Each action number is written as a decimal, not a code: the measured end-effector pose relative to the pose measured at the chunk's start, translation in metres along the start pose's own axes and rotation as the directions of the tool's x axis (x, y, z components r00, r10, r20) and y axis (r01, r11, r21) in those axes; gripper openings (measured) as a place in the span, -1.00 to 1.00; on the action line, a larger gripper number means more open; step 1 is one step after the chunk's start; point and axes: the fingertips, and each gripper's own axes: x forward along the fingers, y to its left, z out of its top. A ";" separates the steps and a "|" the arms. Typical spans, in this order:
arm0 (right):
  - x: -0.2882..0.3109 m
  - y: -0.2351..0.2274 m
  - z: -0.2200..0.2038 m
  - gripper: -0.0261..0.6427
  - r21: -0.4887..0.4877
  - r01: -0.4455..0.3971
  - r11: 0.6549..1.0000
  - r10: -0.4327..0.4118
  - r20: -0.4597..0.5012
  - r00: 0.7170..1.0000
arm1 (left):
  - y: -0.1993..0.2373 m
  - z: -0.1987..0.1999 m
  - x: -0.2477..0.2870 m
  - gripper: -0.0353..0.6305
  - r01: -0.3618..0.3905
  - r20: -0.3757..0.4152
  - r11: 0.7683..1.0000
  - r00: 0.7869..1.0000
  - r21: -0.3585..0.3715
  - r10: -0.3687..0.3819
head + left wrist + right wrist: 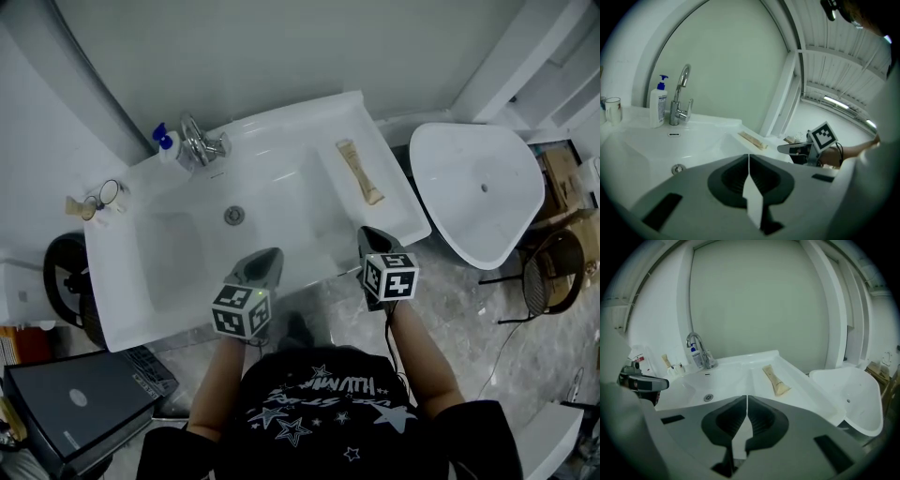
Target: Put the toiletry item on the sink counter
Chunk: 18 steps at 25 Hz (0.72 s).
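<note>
**A:** Where is the toiletry tube (361, 172)?

**B:** It lies flat on the right wing of the sink surface (398, 208), beside the basin (272, 197) and well apart from both tongs.

**A:** And the tongs?

**B:** The left tongs (749, 159) are pressed together with nothing between them. The right tongs (746, 401) are the same. Both hover at the sink's front edge.

**A:** So what does the step ask for?

**B:** I judge the placing done. Draw back level, and don't brush the tube toward the rim.

**A:** Containers?

**B:** The basin holds only its drain (234, 215). A pump bottle (168, 146) stands by the faucet (201, 141), its fill unreadable. I can't tell what is in the cup (613, 110). The white tub (469, 159) on the right looks bare.
</note>
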 end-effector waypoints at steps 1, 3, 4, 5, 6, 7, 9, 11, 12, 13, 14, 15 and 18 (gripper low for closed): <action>-0.002 0.000 0.002 -0.86 0.000 -0.006 1.000 0.006 0.008 1.000 | -0.003 0.000 0.000 -0.83 -0.006 0.000 1.000 1.000 0.002 0.006; -0.009 -0.001 0.003 -0.86 0.002 -0.021 1.000 0.021 0.017 1.000 | -0.011 0.000 0.000 -0.83 -0.016 0.001 1.000 1.000 -0.001 0.016; -0.014 -0.001 0.002 -0.86 0.004 -0.032 0.999 0.032 0.020 0.999 | -0.017 -0.001 -0.001 -0.83 -0.019 0.001 1.000 1.000 -0.003 0.019; -0.019 -0.002 0.000 -0.87 0.005 -0.042 0.999 0.042 0.024 0.999 | -0.023 -0.001 -0.001 -0.83 -0.020 0.001 1.000 1.000 -0.002 0.020; -0.025 -0.004 -0.001 -0.87 0.005 -0.051 0.999 0.051 0.029 0.998 | -0.030 -0.002 -0.001 -0.83 -0.022 0.001 1.000 1.000 0.005 0.022; -0.030 -0.005 -0.001 -0.87 0.002 -0.057 0.998 0.057 0.036 0.998 | -0.036 -0.002 -0.001 -0.83 -0.024 0.002 1.000 1.000 0.016 0.024; -0.040 -0.008 0.000 -0.88 -0.005 -0.064 0.998 0.064 0.053 0.997 | -0.048 0.001 -0.003 -0.83 -0.029 0.008 0.999 1.000 0.036 0.028; -0.049 -0.008 -0.002 -0.88 0.002 -0.076 0.997 0.076 0.065 0.995 | -0.059 0.000 -0.008 -0.83 -0.034 0.015 0.998 0.999 0.045 0.033; -0.054 -0.009 -0.004 -0.88 0.007 -0.084 0.996 0.083 0.068 0.994 | -0.066 -0.002 -0.011 -0.83 -0.037 0.017 0.998 0.999 0.047 0.036; -0.059 -0.009 -0.008 -0.88 0.011 -0.091 0.996 0.090 0.070 0.993 | -0.073 -0.005 -0.014 -0.83 -0.039 0.017 0.998 0.999 0.049 0.038; -0.065 -0.010 -0.011 -0.88 0.013 -0.097 0.995 0.096 0.071 0.993 | -0.080 -0.008 -0.017 -0.83 -0.042 0.017 0.998 0.999 0.051 0.041; -0.070 -0.010 -0.015 -0.88 0.013 -0.103 0.995 0.102 0.071 0.992 | -0.087 -0.012 -0.020 -0.83 -0.044 0.016 0.998 0.999 0.053 0.043; -0.087 -0.008 -0.023 -0.88 0.006 -0.124 0.992 0.123 0.080 0.989 | -0.103 -0.020 -0.030 -0.83 -0.052 0.018 0.997 0.999 0.059 0.051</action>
